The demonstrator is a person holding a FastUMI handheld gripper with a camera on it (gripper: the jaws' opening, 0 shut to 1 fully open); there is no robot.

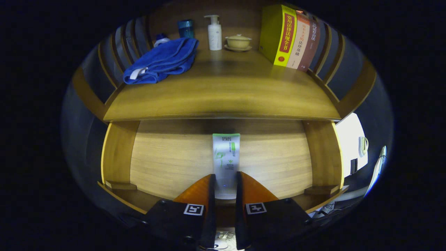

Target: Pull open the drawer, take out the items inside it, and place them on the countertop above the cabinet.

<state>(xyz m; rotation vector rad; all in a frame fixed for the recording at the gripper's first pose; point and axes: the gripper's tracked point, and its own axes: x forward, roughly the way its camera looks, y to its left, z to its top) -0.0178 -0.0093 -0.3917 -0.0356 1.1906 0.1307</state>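
Tool [224, 184], bottom centre, fingers closed round tube [226, 158] in open drawer [167, 164], probably pressing both sides. Step: take-out. Next: lift clear, set on tabletop [223, 94] mid-frame, btwn towel [162, 61] & books [289, 36].

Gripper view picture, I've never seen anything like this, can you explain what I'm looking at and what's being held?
The camera rides on a handheld two-finger gripper and looks forward along its fingers. Below is an open wooden drawer. Both fingers press on the near end of a white tube with a green cap end lying in it. Above is the wooden countertop, carrying a folded blue towel, a white pump bottle, a small lidded yellow ceramic bowl on a saucer and a row of upright books.
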